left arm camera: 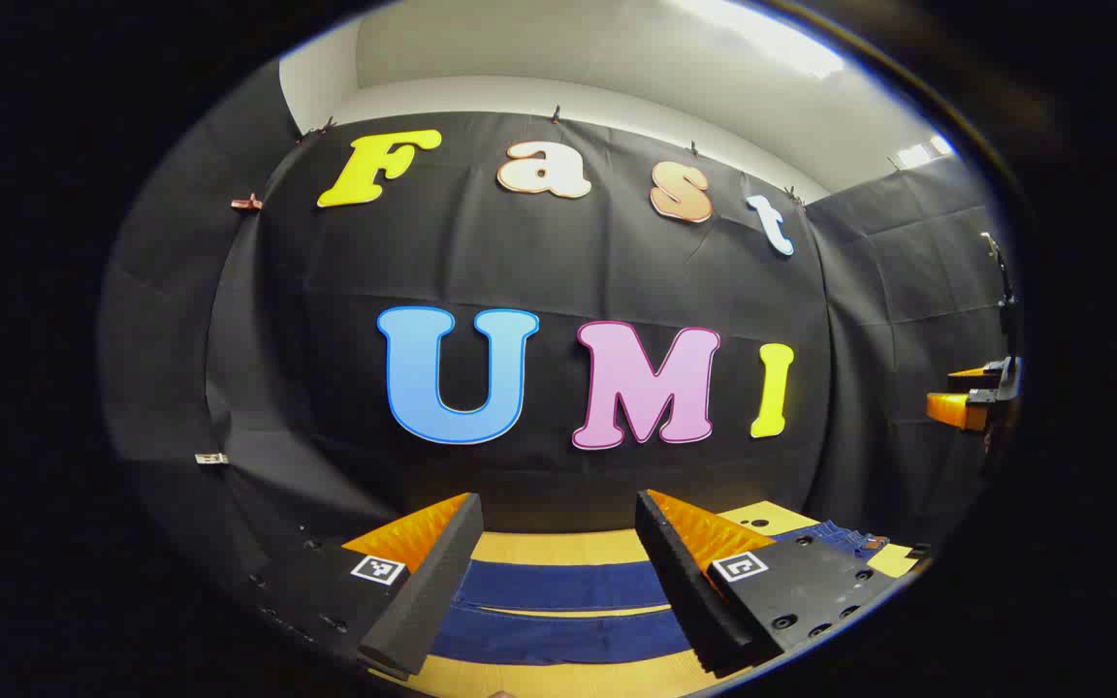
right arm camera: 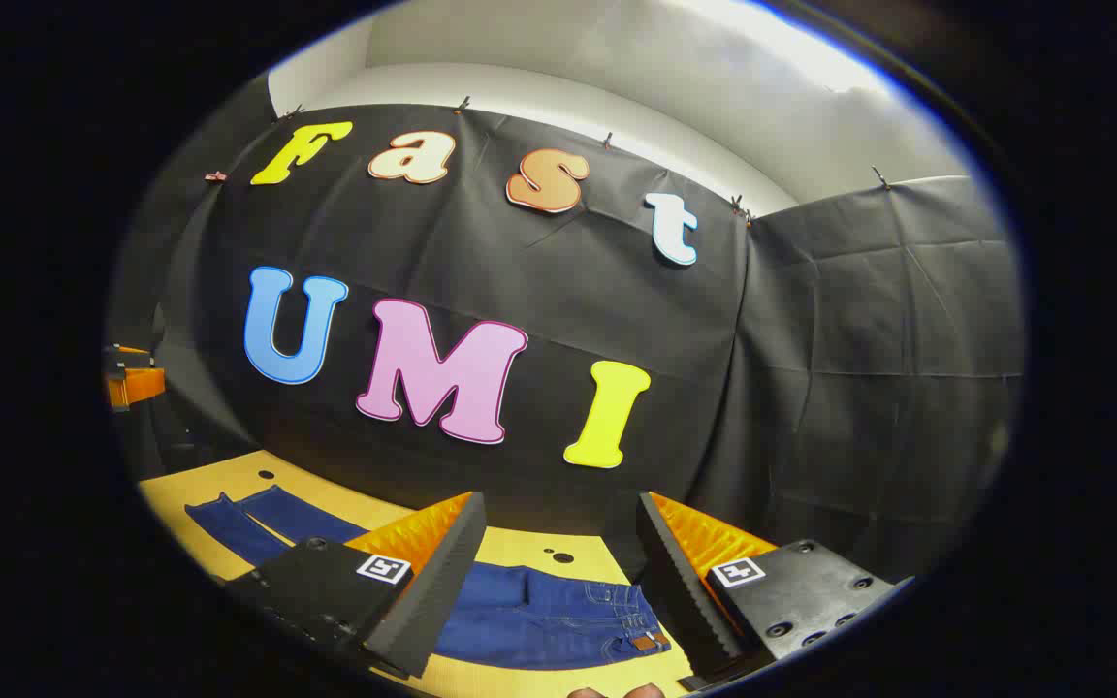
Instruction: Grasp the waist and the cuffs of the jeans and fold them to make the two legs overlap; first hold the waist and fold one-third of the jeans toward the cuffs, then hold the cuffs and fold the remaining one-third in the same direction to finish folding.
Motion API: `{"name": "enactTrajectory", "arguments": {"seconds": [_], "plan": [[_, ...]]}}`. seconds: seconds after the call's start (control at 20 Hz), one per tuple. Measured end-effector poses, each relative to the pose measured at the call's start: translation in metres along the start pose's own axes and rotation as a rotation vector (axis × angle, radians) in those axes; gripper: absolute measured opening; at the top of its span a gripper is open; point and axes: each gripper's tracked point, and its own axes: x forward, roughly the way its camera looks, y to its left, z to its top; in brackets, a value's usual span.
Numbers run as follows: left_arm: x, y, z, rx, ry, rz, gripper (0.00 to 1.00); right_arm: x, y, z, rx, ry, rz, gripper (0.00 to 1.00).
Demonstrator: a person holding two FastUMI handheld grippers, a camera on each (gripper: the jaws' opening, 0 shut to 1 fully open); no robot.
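Denim-blue jeans [right arm camera: 549, 616] lie flat on a yellow wooden surface [right arm camera: 229, 475] in front of the booth's black cloth wall [right arm camera: 811, 388].

From the right gripper view, the right claw [right arm camera: 558, 572] hangs above the surface with its two fingers spread wide, gripping nothing. Between and just beyond those fingers sits the waist [right arm camera: 631, 620] end of the jeans, with its belt loops and a small brown patch by the waistband. The legs [right arm camera: 258, 519] run off toward the left of this view, lying side by side and apart. A small dark hole [right arm camera: 563, 557] in the surface shows just past the waist, and another [right arm camera: 266, 475] lies beyond the legs. At the far left edge of this view the left claw shows [right arm camera: 132, 383], held up off the surface.

From the left gripper view, the left claw [left arm camera: 558, 572] is likewise spread open and holds nothing. Below the gap between its fingers the two legs [left arm camera: 558, 606] cross the view as two blue bands with a strip of surface between them. The waist [left arm camera: 835, 538] shows past the right-hand finger. At the far right edge the right claw [left arm camera: 971, 397] appears, raised.
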Motion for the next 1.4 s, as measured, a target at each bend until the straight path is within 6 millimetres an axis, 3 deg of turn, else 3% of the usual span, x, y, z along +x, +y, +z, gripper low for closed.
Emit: {"name": "enactTrajectory", "arguments": {"seconds": [0.4, 0.7, 0.85, 1.0, 1.15, 1.4], "plan": [[0.005, 0.000, -0.004, -0.005, 0.008, -0.013, 0.99, -0.009, -0.027, -0.009, -0.015, 0.034, -0.062, 0.97], [0.007, -0.004, 0.004, 0.014, -0.010, -0.019, 0.99, -0.009, -0.023, -0.009, -0.002, 0.027, -0.059, 0.96], [0.006, -0.004, -0.002, 0.044, 0.004, -0.035, 0.99, -0.005, -0.016, -0.014, -0.037, 0.034, -0.044, 0.96], [0.002, 0.011, -0.023, 0.058, 0.052, -0.031, 0.99, -0.001, -0.009, -0.023, -0.108, 0.043, -0.002, 0.95], [0.001, 0.025, -0.051, 0.128, 0.117, -0.071, 0.99, 0.005, -0.017, -0.043, -0.239, 0.077, 0.018, 0.96], [0.023, 0.043, -0.112, 0.234, 0.256, -0.198, 0.99, 0.023, -0.027, -0.085, -0.404, 0.153, 0.068, 0.96]]}}
